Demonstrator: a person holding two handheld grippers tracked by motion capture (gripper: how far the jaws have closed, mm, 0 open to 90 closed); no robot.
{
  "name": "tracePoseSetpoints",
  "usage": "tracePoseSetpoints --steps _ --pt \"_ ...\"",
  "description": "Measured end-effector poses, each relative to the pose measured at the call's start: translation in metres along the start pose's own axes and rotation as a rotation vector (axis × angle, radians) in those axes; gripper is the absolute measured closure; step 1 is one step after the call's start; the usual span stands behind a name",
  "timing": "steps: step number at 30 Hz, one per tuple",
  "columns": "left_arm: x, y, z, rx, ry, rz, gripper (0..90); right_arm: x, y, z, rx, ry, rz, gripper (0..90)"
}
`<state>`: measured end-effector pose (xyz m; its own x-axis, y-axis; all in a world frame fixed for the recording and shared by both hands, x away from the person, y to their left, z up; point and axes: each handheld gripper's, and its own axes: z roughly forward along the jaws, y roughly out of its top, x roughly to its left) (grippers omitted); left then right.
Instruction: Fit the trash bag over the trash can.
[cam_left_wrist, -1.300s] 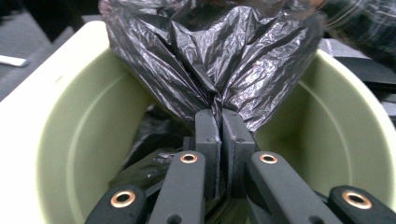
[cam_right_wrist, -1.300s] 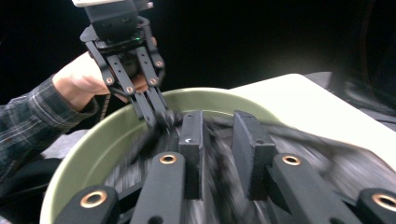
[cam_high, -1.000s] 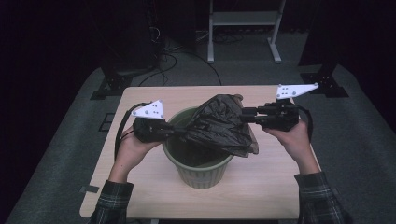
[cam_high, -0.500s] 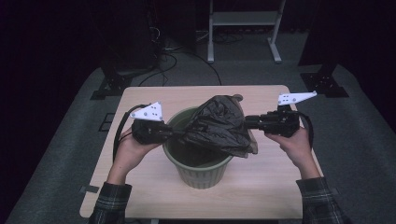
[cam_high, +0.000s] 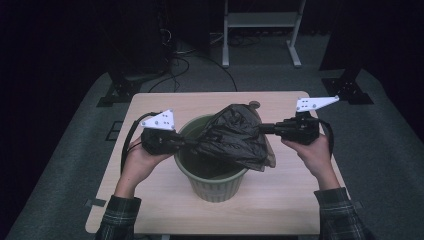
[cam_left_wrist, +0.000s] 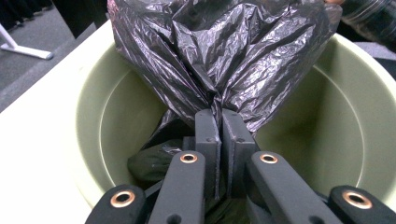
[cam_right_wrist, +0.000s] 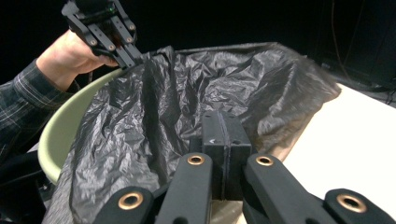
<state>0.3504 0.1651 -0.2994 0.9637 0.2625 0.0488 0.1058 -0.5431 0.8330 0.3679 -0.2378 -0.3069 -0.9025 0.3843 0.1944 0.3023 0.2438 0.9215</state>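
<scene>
A pale green plastic bin (cam_high: 215, 187) stands in the middle of the wooden table (cam_high: 280, 200). A crumpled black plastic bag (cam_high: 235, 137) is spread over its mouth and hangs past the right rim. My left gripper (cam_high: 192, 143) sits at the bin's left rim, shut on a gathered fold of the bag (cam_left_wrist: 219, 51), its jaws (cam_left_wrist: 222, 114) pinching the film above the bin's inside (cam_left_wrist: 93, 126). My right gripper (cam_high: 262, 129) comes in level from the right and has just closed; its jaws (cam_right_wrist: 223, 116) press together on the bag's right side (cam_right_wrist: 187, 93). The left gripper (cam_right_wrist: 135, 58) shows beyond the bag.
A small round disc (cam_high: 254, 105) lies on the table behind the bag. Bare tabletop (cam_right_wrist: 355, 135) stretches to the bin's right. On the grey floor behind stand a white frame (cam_high: 260, 20), loose cables (cam_high: 170, 55) and dark stand feet (cam_high: 117, 92).
The right gripper's jaws have closed on the bag's right side, and that hand has shifted slightly. The left gripper and the bin have stayed put.
</scene>
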Motion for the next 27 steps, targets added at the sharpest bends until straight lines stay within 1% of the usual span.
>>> tracePoseSetpoints --steps 4,6,9,12,14,19,21,22,24,25,27 --pt "-0.001 0.001 0.002 0.006 -0.002 0.005 86.2 0.001 0.002 -0.004 -0.010 -0.001 -0.002 90.0" --pt "-0.002 0.001 0.005 0.012 -0.003 0.007 86.2 0.002 0.004 -0.005 -0.022 0.012 -0.004 90.0" --pt "-0.003 0.004 0.008 0.026 0.003 0.020 86.2 0.005 0.014 -0.002 -0.032 0.024 -0.015 90.0" --pt "-0.004 0.007 0.009 0.032 0.004 0.029 86.1 0.011 0.026 0.007 -0.035 0.044 -0.043 90.0" --pt "-0.004 0.008 0.010 0.047 0.013 0.038 86.0 0.015 0.035 0.015 -0.038 0.060 -0.058 90.0" --pt "-0.007 0.009 0.011 0.066 0.032 0.058 85.9 0.023 0.057 0.034 -0.057 0.097 -0.088 90.0" --pt "-0.008 0.009 0.011 0.063 0.031 0.059 85.9 0.026 0.065 0.042 -0.054 0.104 -0.102 90.0" --pt "-0.008 0.009 0.010 0.060 0.034 0.056 85.9 0.027 0.067 0.044 -0.054 0.100 -0.109 90.0" --pt "-0.007 0.007 0.008 0.048 0.036 0.047 85.9 0.029 0.068 0.045 -0.060 0.108 -0.110 89.9" --pt "-0.006 0.006 0.007 0.045 0.042 0.045 86.0 0.030 0.066 0.043 -0.056 0.094 -0.112 84.1" --pt "-0.005 0.004 0.005 0.042 0.046 0.039 85.9 0.028 0.060 0.037 -0.045 0.078 -0.101 77.5"
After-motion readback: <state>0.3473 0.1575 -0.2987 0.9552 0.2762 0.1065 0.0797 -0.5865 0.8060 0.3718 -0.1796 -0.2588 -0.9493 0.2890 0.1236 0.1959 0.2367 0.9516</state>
